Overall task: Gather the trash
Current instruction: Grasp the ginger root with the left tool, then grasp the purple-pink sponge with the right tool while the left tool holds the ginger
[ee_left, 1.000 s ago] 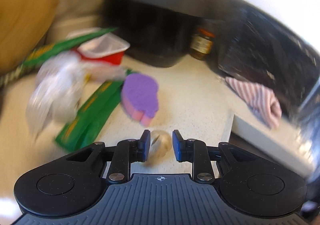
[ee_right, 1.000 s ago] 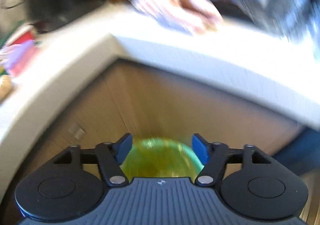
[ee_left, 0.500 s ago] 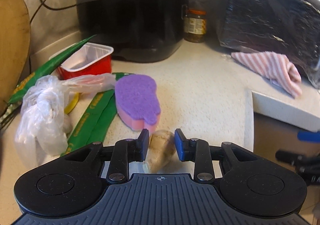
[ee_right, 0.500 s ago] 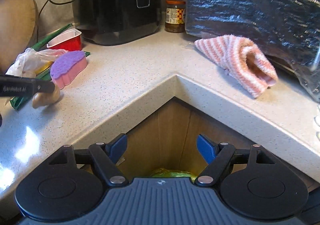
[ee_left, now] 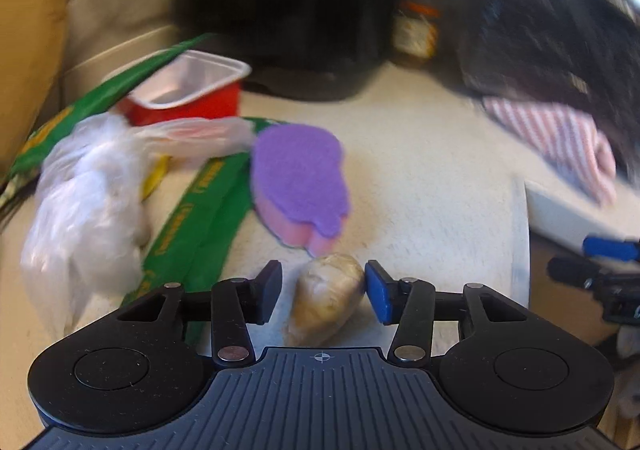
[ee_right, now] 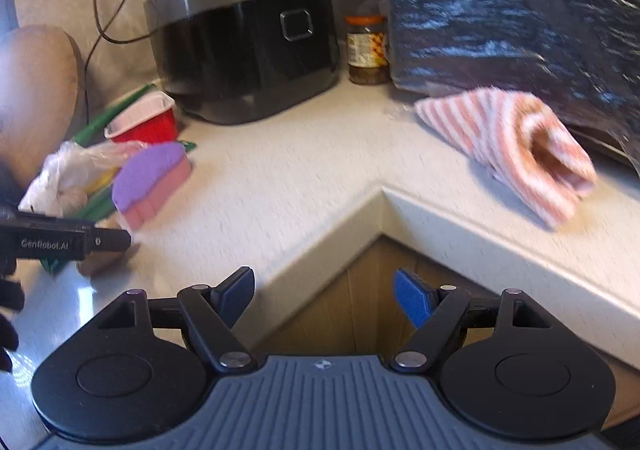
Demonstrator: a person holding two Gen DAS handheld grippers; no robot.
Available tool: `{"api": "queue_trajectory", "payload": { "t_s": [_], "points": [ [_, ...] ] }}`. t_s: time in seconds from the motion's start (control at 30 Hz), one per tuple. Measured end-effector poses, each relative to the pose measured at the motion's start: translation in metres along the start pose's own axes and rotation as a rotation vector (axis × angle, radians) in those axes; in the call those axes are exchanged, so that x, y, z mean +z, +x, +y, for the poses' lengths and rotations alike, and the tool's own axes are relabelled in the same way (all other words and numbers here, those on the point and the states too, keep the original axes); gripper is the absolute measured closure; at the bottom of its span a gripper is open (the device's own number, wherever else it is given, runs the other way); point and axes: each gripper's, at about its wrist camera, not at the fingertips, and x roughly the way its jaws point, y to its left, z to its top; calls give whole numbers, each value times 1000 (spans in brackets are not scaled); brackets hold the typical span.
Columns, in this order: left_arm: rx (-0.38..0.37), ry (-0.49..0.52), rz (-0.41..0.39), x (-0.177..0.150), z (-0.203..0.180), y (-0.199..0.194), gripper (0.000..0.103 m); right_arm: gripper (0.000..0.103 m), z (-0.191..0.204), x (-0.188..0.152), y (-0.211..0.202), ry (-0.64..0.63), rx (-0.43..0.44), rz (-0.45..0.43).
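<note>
We are holding the left gripper [ee_left: 322,292] low over the counter [ee_left: 420,178], its fingers parted around the ginger [ee_left: 326,300], which is lying between them just in front of the sponge [ee_left: 298,180]; the right pad seems to be touching it, though blur is making that unsure. We are keeping the right gripper [ee_right: 324,296] wide open and holding nothing, hanging off the counter's inner corner.

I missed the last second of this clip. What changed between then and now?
The left gripper opened wider around the ginger piece, not clamping it. The right gripper, open, no longer shows the yellow-green thing between its fingers. Sponge, red tray and striped cloth stayed put.
</note>
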Motion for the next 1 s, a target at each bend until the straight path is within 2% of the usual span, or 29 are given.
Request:
{"api": "queue_trajectory", "payload": {
  "t_s": [0.03,0.23,0.4,0.53,0.6,0.73,0.83,0.93,1.0],
  "points": [
    [-7,-24,-17,0,4,-4,62,25,3,2,3,-9,8,-1],
    [-23,-119,-9,-3,20,-19,63,25,28,13,18,-70,96,15],
    [5,-112,-26,-14,20,-22,59,25,54,20,36,-116,161,32],
    [14,-60,25,-16,10,-13,51,25,70,28,43,-146,203,16],
    [9,-41,61,-19,6,-9,51,25,74,30,45,-159,209,9],
    [33,-61,53,-22,6,-17,58,25,75,32,50,-169,223,14],
    [55,-141,57,-30,13,-30,58,25,79,35,53,-191,236,1],
    [54,-264,58,-42,30,-47,58,16,92,40,58,-235,236,-37],
    [71,-330,55,-48,38,-60,58,15,103,46,65,-257,243,-43]
  ]
}}
